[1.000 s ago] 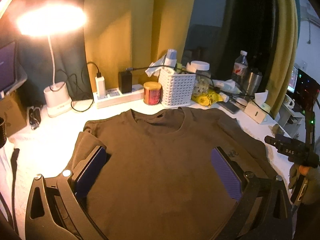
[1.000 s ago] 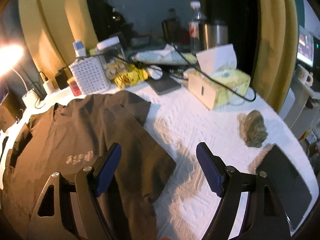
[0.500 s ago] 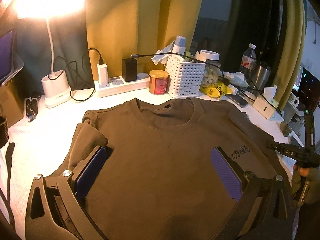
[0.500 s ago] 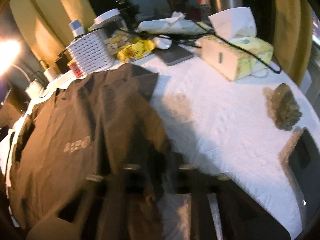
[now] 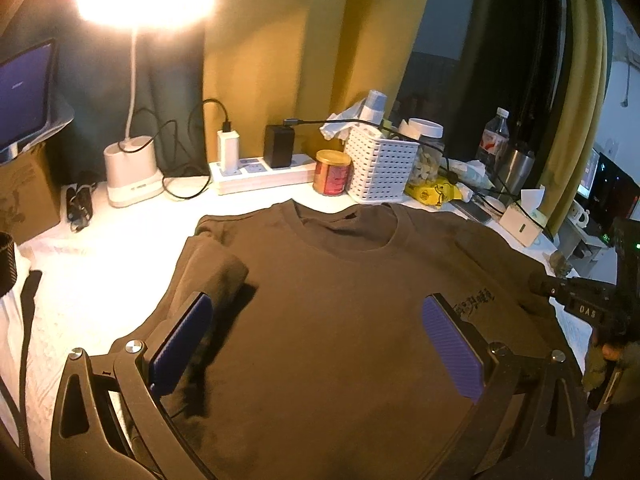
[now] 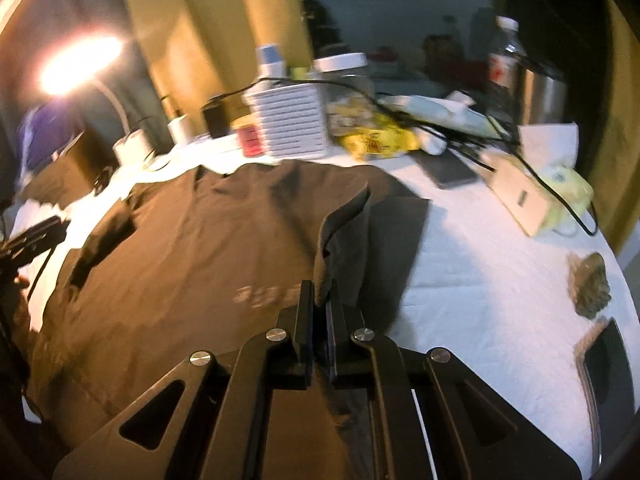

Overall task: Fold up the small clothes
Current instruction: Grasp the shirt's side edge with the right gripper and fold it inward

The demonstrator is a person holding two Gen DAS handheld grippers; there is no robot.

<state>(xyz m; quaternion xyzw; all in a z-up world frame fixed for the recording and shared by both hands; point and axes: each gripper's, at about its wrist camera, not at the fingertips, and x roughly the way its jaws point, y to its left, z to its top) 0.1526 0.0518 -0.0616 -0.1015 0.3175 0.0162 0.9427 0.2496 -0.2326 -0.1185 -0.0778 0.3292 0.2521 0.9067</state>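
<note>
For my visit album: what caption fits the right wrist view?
Right gripper pinches the brown T-shirt's sleeve edge and lifts it off the white table.

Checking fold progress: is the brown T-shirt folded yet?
Mostly spread: T-shirt lies flat; right claw lifts one sleeve.

The dark brown cotton T-shirt [image 5: 332, 320] lies spread front-up on the white tabletop, filling the middle and lower part of my left view, its round ribbed collar toward the top centre. A small line of printed characters sits on the chest, right of centre. The sleeve at left centre is bunched into a soft fold. In my right view its other sleeve [image 6: 344, 232] is pulled up into a standing ridge at frame centre.
</note>
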